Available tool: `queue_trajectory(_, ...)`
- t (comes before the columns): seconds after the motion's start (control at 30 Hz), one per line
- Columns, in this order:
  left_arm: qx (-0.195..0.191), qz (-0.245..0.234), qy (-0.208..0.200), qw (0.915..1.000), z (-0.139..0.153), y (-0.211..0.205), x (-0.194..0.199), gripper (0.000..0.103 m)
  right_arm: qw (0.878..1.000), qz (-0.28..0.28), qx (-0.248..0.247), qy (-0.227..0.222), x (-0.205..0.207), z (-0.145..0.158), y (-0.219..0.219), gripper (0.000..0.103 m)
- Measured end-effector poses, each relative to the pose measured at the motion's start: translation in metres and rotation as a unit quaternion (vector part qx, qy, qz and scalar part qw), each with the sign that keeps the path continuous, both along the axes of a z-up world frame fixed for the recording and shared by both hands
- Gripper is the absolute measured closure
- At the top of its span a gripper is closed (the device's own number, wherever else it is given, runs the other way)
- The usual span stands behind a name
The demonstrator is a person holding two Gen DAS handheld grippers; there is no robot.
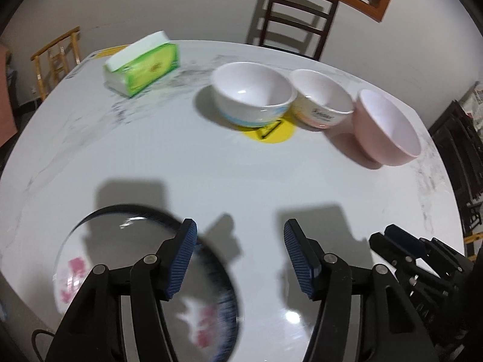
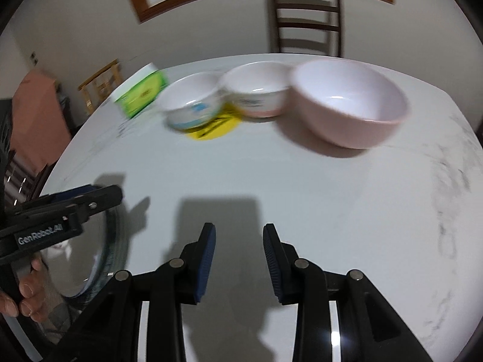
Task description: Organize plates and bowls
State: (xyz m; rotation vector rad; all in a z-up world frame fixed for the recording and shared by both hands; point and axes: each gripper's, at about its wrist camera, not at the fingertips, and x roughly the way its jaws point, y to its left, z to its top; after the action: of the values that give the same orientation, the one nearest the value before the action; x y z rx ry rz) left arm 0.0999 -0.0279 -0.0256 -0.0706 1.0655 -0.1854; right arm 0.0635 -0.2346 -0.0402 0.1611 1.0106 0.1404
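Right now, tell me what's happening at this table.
A person holds a two-finger gripper in each hand above a white marble-look table. The left gripper and right gripper are both open and empty. Three bowls sit in a row at the far side: white bowl with blue band, white bowl with pink band, pink bowl. A black-rimmed plate lies under the left gripper.

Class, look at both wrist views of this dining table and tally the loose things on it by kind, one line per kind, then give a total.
Bowls: 3, the blue-banded bowl, the orange-banded bowl, the pink bowl
Plates: 1, the dark-rimmed plate
Tissue packs: 1, the green tissue pack
Yellow round stickers: 1
Total: 6
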Motion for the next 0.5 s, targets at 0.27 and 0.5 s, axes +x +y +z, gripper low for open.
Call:
queue_trajectory(0.27, -0.029, -0.022, 0.015, 0.9992, 0.008, -0.042, 0.025, 0.047, 0.996, -0.081, 0.027, -0.016, 0.015, 0.015, -0.086, 0.070)
queue_trajectory(0.5, -0.055, -0.026, 0.013, 0.9981, 0.020, -0.077, 0.045, 0.047, 0.992, -0.116, 0.027, -0.033, 0.042, 0.025, -0.128, 0.070)
